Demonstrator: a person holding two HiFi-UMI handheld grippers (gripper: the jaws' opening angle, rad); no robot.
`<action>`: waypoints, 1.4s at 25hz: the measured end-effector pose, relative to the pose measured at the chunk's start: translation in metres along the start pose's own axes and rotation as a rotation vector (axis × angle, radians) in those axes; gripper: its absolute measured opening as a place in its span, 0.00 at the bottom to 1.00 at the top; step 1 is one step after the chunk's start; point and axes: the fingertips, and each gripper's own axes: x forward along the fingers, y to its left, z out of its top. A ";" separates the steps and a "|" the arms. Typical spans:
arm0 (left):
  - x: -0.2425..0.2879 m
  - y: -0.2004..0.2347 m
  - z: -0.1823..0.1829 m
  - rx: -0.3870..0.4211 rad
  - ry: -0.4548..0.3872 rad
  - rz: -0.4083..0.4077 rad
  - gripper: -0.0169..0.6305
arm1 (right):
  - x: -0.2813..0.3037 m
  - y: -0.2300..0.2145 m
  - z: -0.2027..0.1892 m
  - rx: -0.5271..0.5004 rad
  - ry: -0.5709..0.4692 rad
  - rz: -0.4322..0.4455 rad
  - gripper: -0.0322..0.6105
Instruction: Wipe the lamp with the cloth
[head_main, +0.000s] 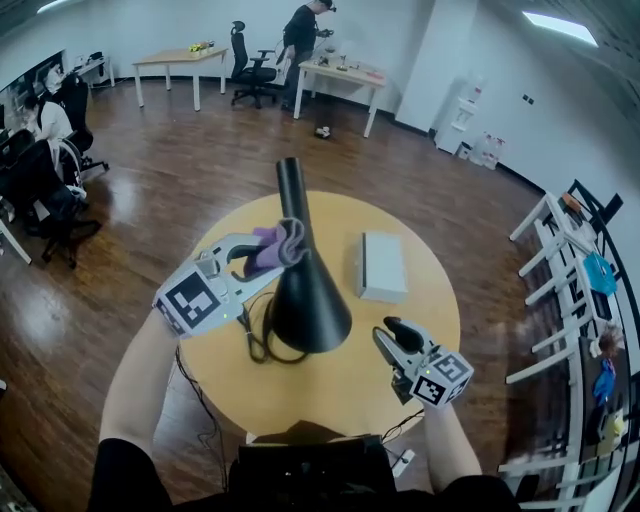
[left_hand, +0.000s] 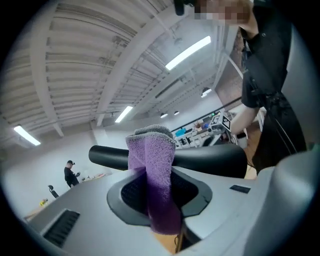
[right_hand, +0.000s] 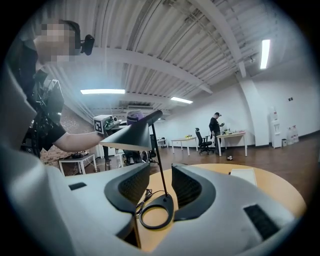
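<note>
Gripping the cloth (head_main: 280, 243) between jaws closed part-way on the fabric, the left hand-held gripper (head_main: 262, 252) pushes the free purple fold against the narrow upper neck of the lamp (head_main: 305, 290). The right hand-held gripper (head_main: 398, 335) hangs over the near right part of the tabletop (head_main: 350, 395), with its jaws apart and nothing between the pads. It points at the lamp from a little way off.

The lamp stands about mid-tabletop, slightly toward the left edge. Its black cone shade sits on a thin stem (right_hand: 159, 165) that rises from an open ring foot (right_hand: 164, 202). It looks light and top-heavy, with a smooth hard surface, so a sideways rub high on the neck would probably tip or slide it. The free hand-held gripper could best steady it low down, at the stem or on the foot, rather than on the sloping shade, where pads would likely slip. The cloth is soft and thick, bends round the neck easily, and needs only a firm pinch.

A black cord (head_main: 256, 335) loops on the tabletop at the lamp's left, just beside the foot, and could snag. A flat white box (head_main: 381, 265) lies toward the right edge, apart from the lamp. Desks, chairs and people stand well away across the room.
</note>
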 end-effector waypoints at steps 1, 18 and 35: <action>-0.001 -0.010 0.000 0.039 0.033 -0.011 0.16 | 0.001 -0.002 -0.002 0.006 0.001 0.007 0.27; -0.039 -0.126 0.009 0.104 0.222 -0.226 0.16 | 0.027 -0.003 -0.030 0.158 0.000 0.108 0.27; -0.002 0.156 -0.018 -0.440 -0.168 0.220 0.16 | -0.014 -0.006 -0.030 0.164 -0.069 -0.024 0.25</action>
